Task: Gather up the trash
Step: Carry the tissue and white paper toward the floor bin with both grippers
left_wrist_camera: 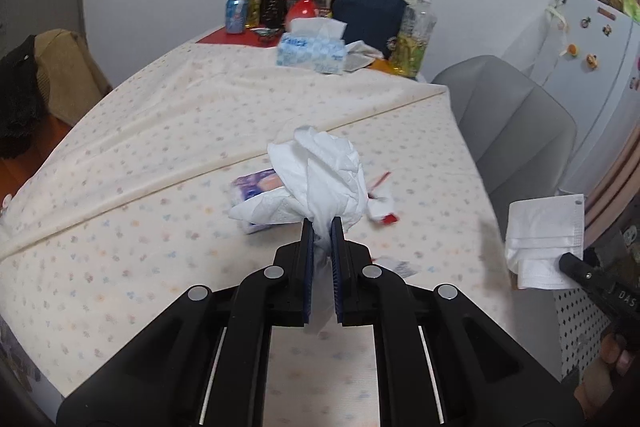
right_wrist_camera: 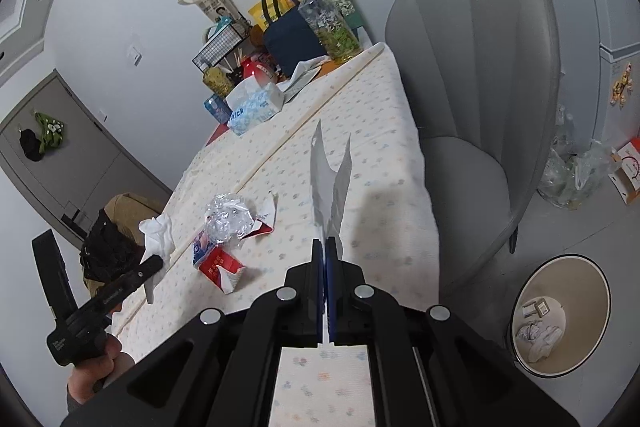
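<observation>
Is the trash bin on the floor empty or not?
Not empty. The right wrist view looks into the open bin: crumpled white tissues lie at its bottom.

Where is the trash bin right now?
In the right wrist view the trash bin stands on the floor at lower right, beside the table and below the grey chair, with crumpled paper inside.

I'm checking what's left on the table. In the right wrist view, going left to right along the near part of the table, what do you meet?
Crumpled tissue in the left gripper → red-and-white carton → crumpled clear plastic → face mask in the right gripper.
</observation>
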Demonstrator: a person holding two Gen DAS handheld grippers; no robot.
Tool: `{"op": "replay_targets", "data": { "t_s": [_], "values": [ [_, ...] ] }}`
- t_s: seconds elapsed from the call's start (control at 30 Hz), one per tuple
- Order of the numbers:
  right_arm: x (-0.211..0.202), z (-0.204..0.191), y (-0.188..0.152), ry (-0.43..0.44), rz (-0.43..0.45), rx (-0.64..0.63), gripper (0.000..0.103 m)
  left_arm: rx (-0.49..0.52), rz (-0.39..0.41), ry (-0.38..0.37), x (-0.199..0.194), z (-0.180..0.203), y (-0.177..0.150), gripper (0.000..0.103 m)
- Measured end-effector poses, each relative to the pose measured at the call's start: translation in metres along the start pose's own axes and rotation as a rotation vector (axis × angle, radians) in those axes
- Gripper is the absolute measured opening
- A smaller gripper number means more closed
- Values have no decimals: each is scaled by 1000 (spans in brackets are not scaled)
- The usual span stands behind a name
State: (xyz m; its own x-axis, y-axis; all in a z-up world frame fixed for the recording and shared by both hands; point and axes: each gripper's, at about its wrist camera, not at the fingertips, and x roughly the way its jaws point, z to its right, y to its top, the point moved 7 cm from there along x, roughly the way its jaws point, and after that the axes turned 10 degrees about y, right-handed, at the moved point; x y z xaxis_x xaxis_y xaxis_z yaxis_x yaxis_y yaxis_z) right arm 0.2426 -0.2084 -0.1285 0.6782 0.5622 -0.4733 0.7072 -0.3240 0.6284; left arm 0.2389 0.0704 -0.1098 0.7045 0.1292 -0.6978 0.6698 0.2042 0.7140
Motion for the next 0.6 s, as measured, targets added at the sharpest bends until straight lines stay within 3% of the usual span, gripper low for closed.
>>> {"op": "replay_targets", "data": {
  "t_s": [0.6],
  "values": [
    [-114, 117, 10, -160, 136, 121, 2, 234, -26, -229, -4, 197, -15, 9]
  ]
}}
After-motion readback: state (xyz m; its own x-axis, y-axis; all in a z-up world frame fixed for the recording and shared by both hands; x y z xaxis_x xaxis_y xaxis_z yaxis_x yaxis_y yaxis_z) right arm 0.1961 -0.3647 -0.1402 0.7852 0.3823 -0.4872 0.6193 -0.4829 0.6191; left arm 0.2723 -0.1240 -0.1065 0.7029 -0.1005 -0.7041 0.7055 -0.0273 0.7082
